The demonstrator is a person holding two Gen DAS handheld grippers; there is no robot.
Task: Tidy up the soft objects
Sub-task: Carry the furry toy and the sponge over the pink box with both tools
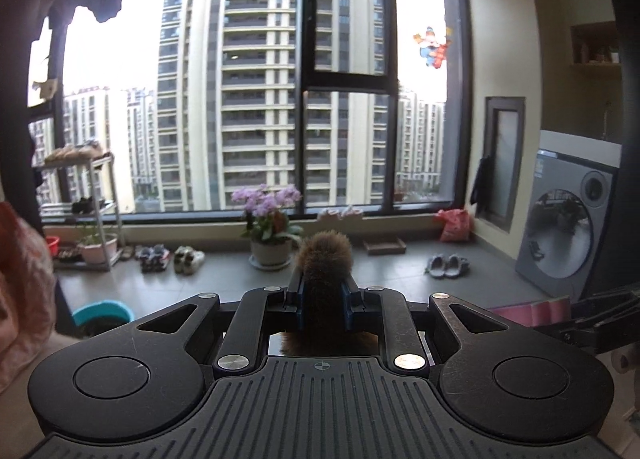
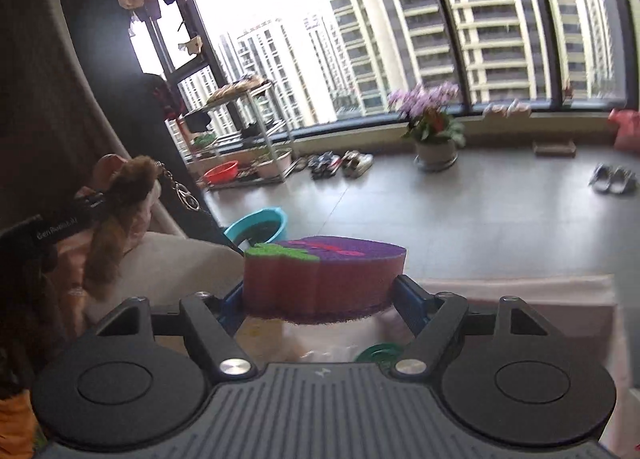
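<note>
Sponge (image 2: 320, 279), purple-topped, sits clamped between the right gripper (image 2: 320, 299) fingers while the left gripper (image 1: 324, 299) pinches a brown fur tail (image 1: 325, 259) (keychain dangling), both held aloft mid-carry, so next, I judge, comes finding a spot and lowering each.
</note>
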